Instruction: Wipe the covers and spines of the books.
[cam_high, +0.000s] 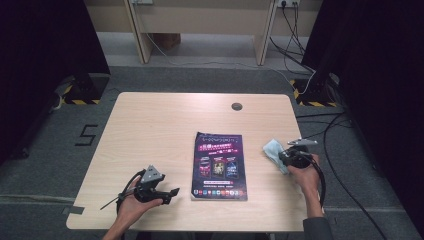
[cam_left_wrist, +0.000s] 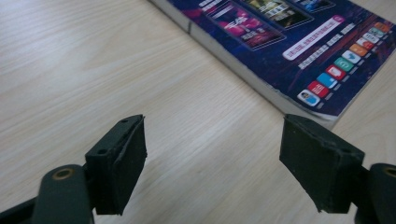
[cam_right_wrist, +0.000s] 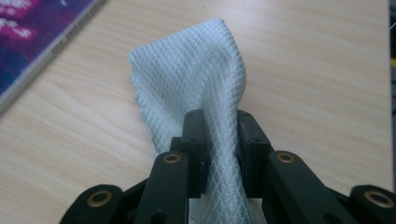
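Note:
A dark purple booklet (cam_high: 219, 166) lies flat in the middle of the wooden table (cam_high: 150, 125). A pale blue quilted cloth (cam_high: 274, 151) rests on the table to its right. My right gripper (cam_high: 289, 158) is shut on that cloth; in the right gripper view the cloth (cam_right_wrist: 196, 79) is pinched between the two pads (cam_right_wrist: 195, 149) and fans out beyond them. My left gripper (cam_high: 170, 192) is held low near the front left edge, pointing toward the booklet. Its jaws stand wide apart with only bare wood between them (cam_left_wrist: 212, 154), the booklet's corner (cam_left_wrist: 317, 88) just ahead.
A small dark grommet (cam_high: 236, 106) sits near the table's far edge. Black curtains hang at both sides. Cables (cam_high: 300, 60) run over the grey floor at the right, and a wooden frame (cam_high: 200, 25) stands behind the table.

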